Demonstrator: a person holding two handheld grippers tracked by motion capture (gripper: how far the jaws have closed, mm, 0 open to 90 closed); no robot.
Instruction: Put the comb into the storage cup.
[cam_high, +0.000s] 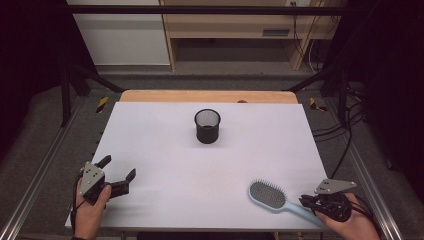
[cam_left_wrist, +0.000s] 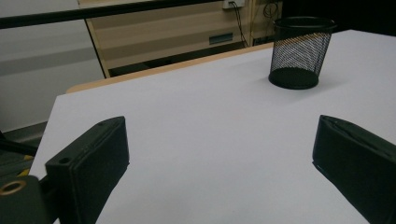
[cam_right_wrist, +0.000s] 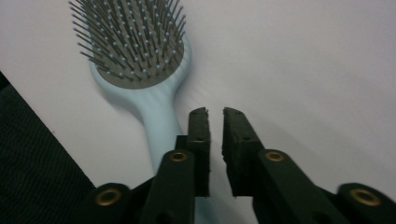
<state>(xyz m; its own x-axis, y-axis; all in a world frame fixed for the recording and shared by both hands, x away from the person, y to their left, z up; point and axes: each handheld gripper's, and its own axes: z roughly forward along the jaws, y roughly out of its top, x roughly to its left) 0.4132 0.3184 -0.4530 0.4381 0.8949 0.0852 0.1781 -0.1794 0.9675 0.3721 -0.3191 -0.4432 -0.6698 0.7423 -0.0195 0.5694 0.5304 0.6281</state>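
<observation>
A light blue hairbrush (cam_high: 267, 195) lies bristles-up on the white table top (cam_high: 165, 145) at the near right, its handle pointing toward my right gripper (cam_high: 306, 201). In the right gripper view the brush (cam_right_wrist: 135, 51) lies just ahead, and its handle runs under the left jaw. The right gripper (cam_right_wrist: 215, 112) stands slightly open with a narrow, empty gap between its jaws. A black mesh cup (cam_high: 207, 126) stands upright at the middle of the table, toward the far side. My left gripper (cam_high: 118, 167) rests at the near left, wide open and empty. From the left gripper (cam_left_wrist: 219, 140) the cup (cam_left_wrist: 301, 51) stands far ahead to the right.
A wooden strip (cam_high: 207, 96) borders the table's far edge. Beyond it stand a white cabinet (cam_high: 120, 35) and a wooden shelf (cam_high: 235, 25). Metal frame rails run along both sides of the table. Cables (cam_high: 345, 125) hang at the right.
</observation>
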